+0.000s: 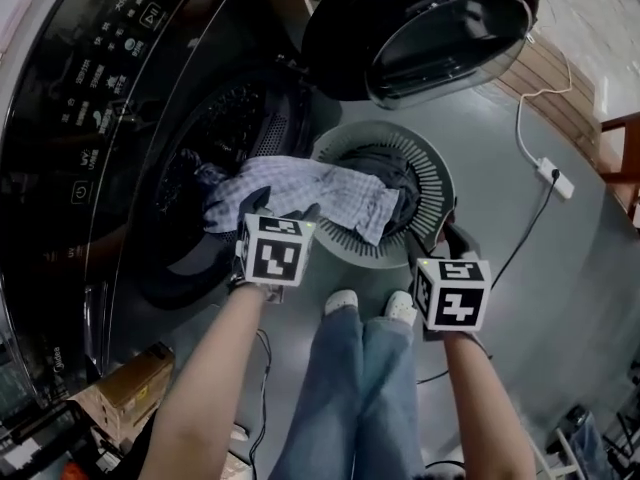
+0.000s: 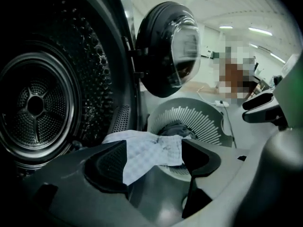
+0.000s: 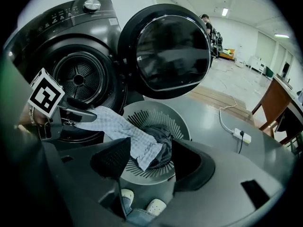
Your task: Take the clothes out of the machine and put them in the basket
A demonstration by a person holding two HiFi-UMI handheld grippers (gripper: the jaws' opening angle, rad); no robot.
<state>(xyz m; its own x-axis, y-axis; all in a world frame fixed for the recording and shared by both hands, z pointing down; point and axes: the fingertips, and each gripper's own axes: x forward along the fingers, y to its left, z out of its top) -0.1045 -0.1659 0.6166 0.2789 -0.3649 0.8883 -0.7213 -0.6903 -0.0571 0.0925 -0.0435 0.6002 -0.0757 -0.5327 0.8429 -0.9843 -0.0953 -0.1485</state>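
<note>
Front-loading washing machine [image 1: 90, 118] on the left, its round door [image 1: 430, 28] swung fully open. The grey slatted basket [image 1: 435, 183] sits on the floor just in front of the drum mouth. The checked shirt [image 1: 300, 193] bridges the two: one end is still on the drum lip, the other is draped over the basket rim onto the dark clothes [image 1: 390, 168] already inside. Its long axis runs from drum to basket, left to right in the head view. The drum's back wall looks bare in the left gripper view; can't tell if anything else sits low at the front. Left claw [image 2: 154, 148] is open, with the jaws apart. The shirt's drum end is right ahead and shows in the gap, but the pads aren't pressing on it. Right claw [image 3: 150, 148] is also open and empty, hanging over the near side of the basket and pointing down at it. The left claw is clearly nearer the end that matters. My read: the shirt is half done and only the drum-side end needs moving. The left claw should close on that end and carry it along the shirt's own axis toward the basket, on its right. Risk: the trailing fabric hangs over the outside of the rim instead of dropping in
</note>
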